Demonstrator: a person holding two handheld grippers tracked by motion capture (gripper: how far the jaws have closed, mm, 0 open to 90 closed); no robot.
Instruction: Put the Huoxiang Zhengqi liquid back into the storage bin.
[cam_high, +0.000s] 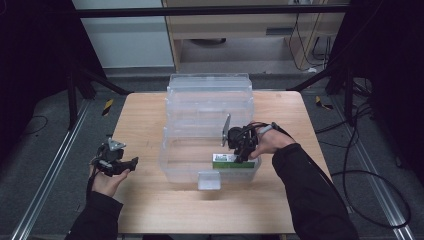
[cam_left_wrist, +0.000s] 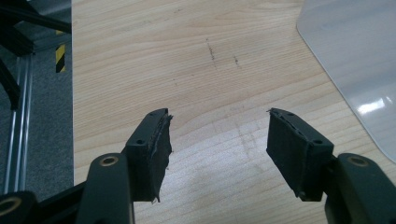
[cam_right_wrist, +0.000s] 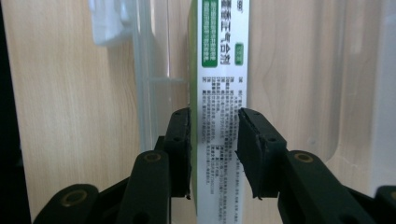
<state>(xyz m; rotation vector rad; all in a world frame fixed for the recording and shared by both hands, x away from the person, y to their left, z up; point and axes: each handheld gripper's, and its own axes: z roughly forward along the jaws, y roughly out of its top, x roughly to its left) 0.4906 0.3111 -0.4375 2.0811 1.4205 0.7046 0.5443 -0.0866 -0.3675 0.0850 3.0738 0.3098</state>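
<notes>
One clear plastic bin sits open on the table, holding a green-and-white box. The right gripper clamps that box, seemingly against the front wall; the left gripper gapes wide, empty.

High view dim, dark at both sides; table lit evenly from above. Glare patch on clear lid in left gripper view. Right gripper view bright, box print slightly soft.
</notes>
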